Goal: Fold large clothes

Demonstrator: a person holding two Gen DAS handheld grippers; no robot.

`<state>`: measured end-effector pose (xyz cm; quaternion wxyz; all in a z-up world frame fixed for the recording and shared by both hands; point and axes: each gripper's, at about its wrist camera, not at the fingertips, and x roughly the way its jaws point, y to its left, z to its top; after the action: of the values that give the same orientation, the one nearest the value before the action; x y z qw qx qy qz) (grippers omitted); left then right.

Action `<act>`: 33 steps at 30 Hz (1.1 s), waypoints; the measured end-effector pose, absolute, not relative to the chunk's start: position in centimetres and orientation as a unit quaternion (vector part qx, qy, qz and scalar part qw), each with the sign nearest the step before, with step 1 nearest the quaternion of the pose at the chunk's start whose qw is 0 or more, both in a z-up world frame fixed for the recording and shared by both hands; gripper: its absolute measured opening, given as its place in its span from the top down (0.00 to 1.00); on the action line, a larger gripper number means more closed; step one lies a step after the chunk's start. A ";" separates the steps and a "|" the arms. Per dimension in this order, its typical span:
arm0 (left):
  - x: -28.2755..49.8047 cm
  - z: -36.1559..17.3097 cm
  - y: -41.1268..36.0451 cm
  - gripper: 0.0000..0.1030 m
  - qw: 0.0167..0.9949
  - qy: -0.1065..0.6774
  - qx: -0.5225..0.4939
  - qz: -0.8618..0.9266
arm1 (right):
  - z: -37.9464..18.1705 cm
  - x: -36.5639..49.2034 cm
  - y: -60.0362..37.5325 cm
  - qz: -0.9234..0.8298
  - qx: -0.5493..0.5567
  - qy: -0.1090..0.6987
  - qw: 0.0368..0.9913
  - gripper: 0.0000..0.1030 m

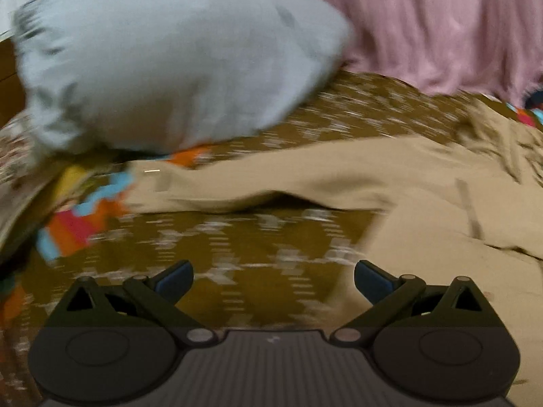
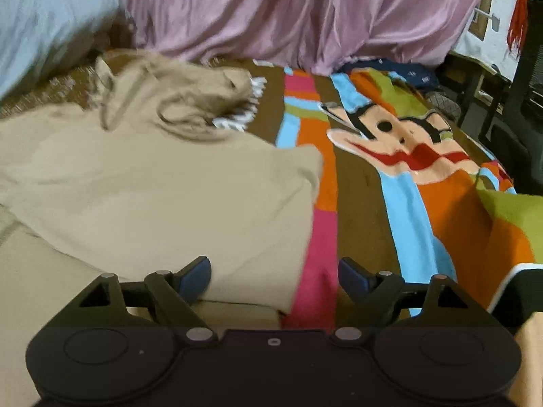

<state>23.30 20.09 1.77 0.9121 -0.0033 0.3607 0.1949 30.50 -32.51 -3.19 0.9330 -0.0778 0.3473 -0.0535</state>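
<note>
1. Left wrist view: the left tongs stand wide apart with nothing between the blue pads. They hang over a brown patterned bedspread.
2. Same view: the beige garment lies on the bed, filling the right side and sending one long part across the middle toward the left. It is just ahead of the tongs and not touching them.
3. Same view: a pale blue pillow sits at the upper left, blurred, and a pink curtain hangs at the upper right. A patch of multicoloured blanket shows at the left, beside the end of the garment's long part.
4. Right wrist view: the right tongs are spread apart and grip nothing. The left pad stands in front of the beige garment; the right one stands over the blanket.
5. Same view: the garment covers the left half, its folded edge lying between the pads, with a bunched hood-like part farther back.
6. Same view: the multicoloured blanket, bearing a cartoon face, covers the bed to the right. The pink curtain hangs behind, the pale blue pillow at the upper left.
</note>
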 end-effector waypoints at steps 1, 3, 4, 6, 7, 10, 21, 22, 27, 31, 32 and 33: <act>22.7 2.1 22.0 0.00 0.911 0.354 -0.014 0.211 | -2.6 29.9 -32.2 -0.044 -0.078 0.343 0.935 0.13; 22.3 2.3 25.4 0.01 0.907 0.345 -0.045 0.236 | -1.3 27.8 -31.0 -0.021 -0.083 0.335 0.938 0.04; 22.4 2.3 27.4 0.01 0.906 0.338 -0.068 0.244 | -0.6 26.7 -30.5 -0.009 -0.085 0.328 0.941 0.02; 22.8 2.3 30.0 0.01 0.907 0.322 -0.100 0.254 | 0.4 24.0 -29.1 0.017 -0.087 0.317 0.944 0.01; 23.4 2.3 31.3 0.01 0.909 0.310 -0.113 0.253 | 0.7 22.7 -28.5 0.028 -0.086 0.313 0.945 0.01; 25.6 2.0 33.9 0.01 0.909 0.296 -0.144 0.257 | 0.8 19.3 -26.6 0.037 -0.086 0.294 0.951 0.01; 34.6 -2.1 40.1 0.15 0.846 0.334 -0.269 0.318 | -2.9 15.9 -23.7 0.034 -0.034 0.302 0.952 0.01; 35.0 -2.4 40.4 0.17 0.839 0.339 -0.277 0.324 | -3.1 15.9 -23.7 0.034 -0.033 0.307 0.951 0.01; 35.3 -4.2 41.7 0.57 0.802 0.350 -0.332 0.351 | -3.8 16.3 -24.2 0.035 -0.018 0.323 0.945 0.01; 34.7 -4.6 41.9 0.88 0.802 0.330 -0.364 0.339 | -3.8 16.2 -24.6 0.035 -0.002 0.321 0.946 0.01; 34.6 -4.4 41.7 0.94 0.805 0.327 -0.359 0.340 | -3.8 16.1 -24.7 0.035 0.001 0.321 0.946 0.01; 34.4 -4.1 41.3 0.96 0.811 0.322 -0.347 0.343 | -3.8 16.1 -24.8 0.035 0.004 0.321 0.946 0.01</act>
<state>34.39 41.27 -4.12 0.8111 -0.3474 0.3222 0.3428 16.12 -24.81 -3.84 0.9464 0.0039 0.3212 0.0349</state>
